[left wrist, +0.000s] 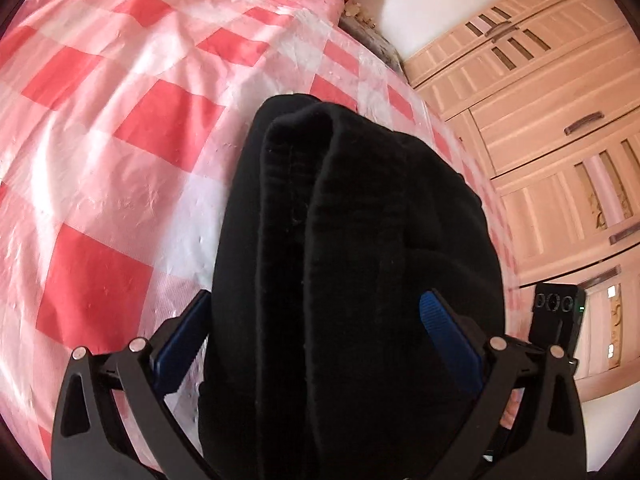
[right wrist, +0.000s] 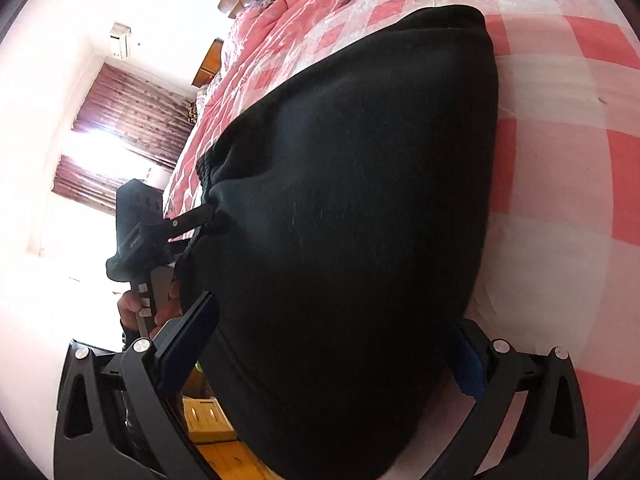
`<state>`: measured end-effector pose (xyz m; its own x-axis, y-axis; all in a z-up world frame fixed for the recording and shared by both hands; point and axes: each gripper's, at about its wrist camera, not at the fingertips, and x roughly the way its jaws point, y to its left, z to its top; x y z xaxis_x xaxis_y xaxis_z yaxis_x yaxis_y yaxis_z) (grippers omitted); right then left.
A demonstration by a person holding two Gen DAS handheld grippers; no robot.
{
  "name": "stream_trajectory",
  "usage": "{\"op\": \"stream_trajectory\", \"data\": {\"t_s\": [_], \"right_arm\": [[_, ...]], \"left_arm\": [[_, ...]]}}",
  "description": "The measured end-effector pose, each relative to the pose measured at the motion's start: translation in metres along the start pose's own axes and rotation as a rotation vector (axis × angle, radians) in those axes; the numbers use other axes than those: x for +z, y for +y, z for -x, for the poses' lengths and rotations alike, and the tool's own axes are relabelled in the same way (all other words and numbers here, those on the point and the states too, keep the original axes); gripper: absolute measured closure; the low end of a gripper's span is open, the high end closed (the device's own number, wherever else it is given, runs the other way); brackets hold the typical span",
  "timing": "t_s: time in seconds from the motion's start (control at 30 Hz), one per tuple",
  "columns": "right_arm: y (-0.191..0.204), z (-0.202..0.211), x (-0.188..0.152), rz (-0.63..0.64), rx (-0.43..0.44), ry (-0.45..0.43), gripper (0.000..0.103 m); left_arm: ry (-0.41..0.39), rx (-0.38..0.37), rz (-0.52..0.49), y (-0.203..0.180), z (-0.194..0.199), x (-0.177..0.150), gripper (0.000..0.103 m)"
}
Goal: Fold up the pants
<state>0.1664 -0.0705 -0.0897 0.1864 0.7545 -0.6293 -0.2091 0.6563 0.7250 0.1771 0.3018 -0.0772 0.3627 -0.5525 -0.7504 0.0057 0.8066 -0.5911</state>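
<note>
Black pants (left wrist: 340, 260) hang over the checkered bed (left wrist: 120, 120), clamped by left gripper (left wrist: 316, 320) and right gripper (right wrist: 332, 344), both tilted.

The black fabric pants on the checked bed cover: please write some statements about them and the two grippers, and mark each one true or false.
1. The black fabric pants lie on a red and white checked bed cover. True.
2. The pants are blue denim. False: they are black, soft fabric.
3. The left gripper has the black fabric between its blue-padded fingers. True.
4. The right gripper points at a bare part of the cover, away from the pants. False: the pants fill the space between its fingers.
5. A pale pink wooden wardrobe stands beside the bed. True.
6. The right wrist view shows closed white blinds. False: dark red curtains hang by a bright window.
</note>
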Motion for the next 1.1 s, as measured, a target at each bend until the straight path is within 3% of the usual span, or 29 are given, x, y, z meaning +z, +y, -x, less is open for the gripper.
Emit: {"op": "stream_trajectory", "data": {"t_s": [0.03, 0.1, 0.17, 0.23, 0.27, 0.43, 0.57, 0.73, 0.87, 1.1], "right_arm": [[-0.002, 0.003, 0.0, -0.012, 0.008, -0.005, 0.004], [-0.004, 0.007, -0.003, -0.016, -0.032, -0.03, 0.018], [-0.006, 0.012, -0.006, -0.012, -0.049, -0.059, 0.039], [-0.015, 0.022, -0.011, -0.029, -0.01, -0.098, 0.055], [-0.017, 0.027, -0.013, -0.025, 0.016, -0.122, 0.062], [0.007, 0.043, -0.02, 0.123, -0.047, -0.195, 0.066], [0.025, 0.073, -0.021, 0.212, -0.097, -0.251, 0.066], [0.019, 0.124, -0.018, 0.23, -0.13, -0.334, 0.066], [0.001, 0.153, -0.01, 0.209, -0.199, -0.375, 0.066], [-0.041, 0.181, 0.003, 0.142, -0.286, -0.385, 0.066]], "left_arm": [[0.001, -0.007, 0.011, 0.001, 0.002, -0.001, 0.002], [0.002, 0.022, -0.015, -0.004, 0.002, -0.006, 0.003], [0.003, 0.071, -0.035, -0.012, 0.001, -0.007, 0.008], [-0.01, 0.066, -0.007, -0.013, 0.005, -0.006, 0.04], [-0.032, 0.07, 0.0, -0.013, 0.01, -0.007, 0.045], [-0.116, 0.17, -0.064, -0.044, 0.026, -0.017, 0.062], [-0.163, 0.113, -0.112, -0.077, 0.043, -0.017, 0.065], [-0.197, 0.049, -0.182, -0.122, 0.035, -0.008, 0.065], [-0.204, -0.022, -0.198, -0.148, 0.005, 0.01, 0.065], [-0.128, -0.081, -0.21, -0.182, -0.066, 0.031, 0.065]]}}
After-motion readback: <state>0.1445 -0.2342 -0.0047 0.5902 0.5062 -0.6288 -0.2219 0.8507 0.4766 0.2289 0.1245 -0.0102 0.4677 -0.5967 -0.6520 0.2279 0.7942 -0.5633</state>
